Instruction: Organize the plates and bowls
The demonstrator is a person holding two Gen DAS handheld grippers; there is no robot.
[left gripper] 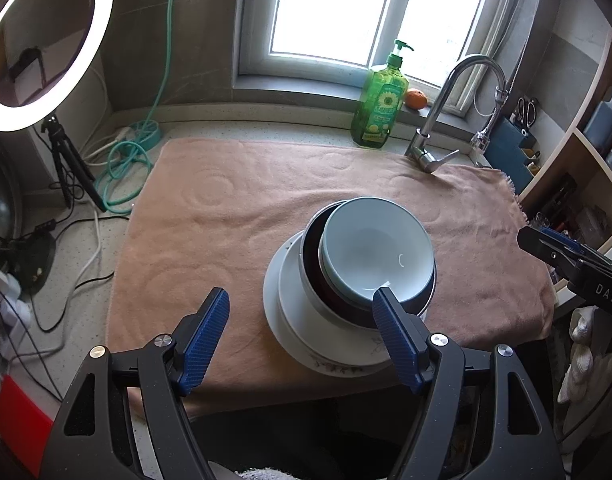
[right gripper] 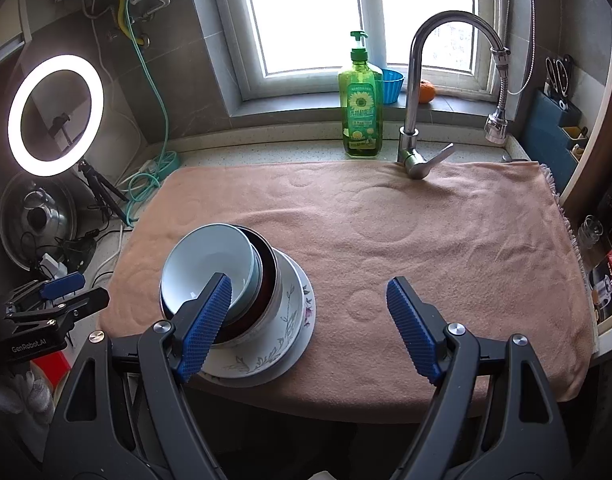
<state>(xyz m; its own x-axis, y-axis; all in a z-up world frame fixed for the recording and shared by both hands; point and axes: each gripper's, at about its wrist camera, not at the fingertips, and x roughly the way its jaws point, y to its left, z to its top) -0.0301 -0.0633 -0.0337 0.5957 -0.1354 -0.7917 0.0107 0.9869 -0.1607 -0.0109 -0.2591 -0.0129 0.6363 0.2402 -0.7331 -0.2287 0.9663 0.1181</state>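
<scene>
A stack stands on the pink towel (left gripper: 225, 216): a pale blue bowl (left gripper: 376, 246) nested in a dark-lined bowl (left gripper: 312, 256), on a white plate (left gripper: 297, 332) with a flower pattern. The same blue bowl (right gripper: 205, 258), dark-lined bowl (right gripper: 267, 272) and plate (right gripper: 293, 320) show in the right wrist view at the towel's (right gripper: 426, 240) front left. My left gripper (left gripper: 301, 300) is open and empty, its right finger just before the stack. My right gripper (right gripper: 310, 288) is open and empty, with its left finger in front of the blue bowl.
A green soap bottle (right gripper: 360, 108), a tap (right gripper: 416, 92) and an orange (right gripper: 426, 91) stand at the back by the window. A ring light (right gripper: 55, 116) on a tripod, cables and a pan lid (right gripper: 33, 220) sit left. Shelves (left gripper: 578, 152) rise at right.
</scene>
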